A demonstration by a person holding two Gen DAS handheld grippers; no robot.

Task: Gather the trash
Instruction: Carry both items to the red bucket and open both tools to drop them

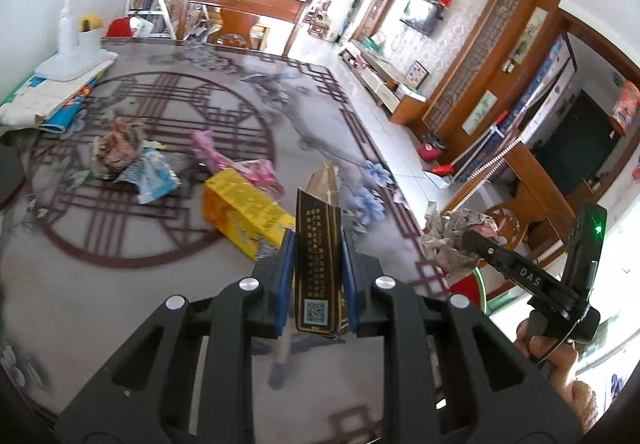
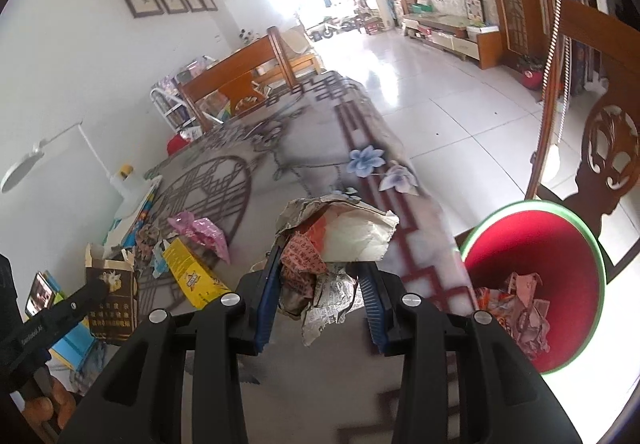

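Beside the yellow box (image 1: 244, 217) (tabletop): pink wrapper (image 1: 224, 159).

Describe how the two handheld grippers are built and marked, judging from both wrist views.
Each gripper, left and right, has a black plastic linkage frame with triangular cut-outs and silver round pivot bolts. The fingers carry blue ribbed pads. Seen from the left wrist view, the right gripper's body bears white letters "DAS" and a lit green indicator light. No cables or sleeves show.
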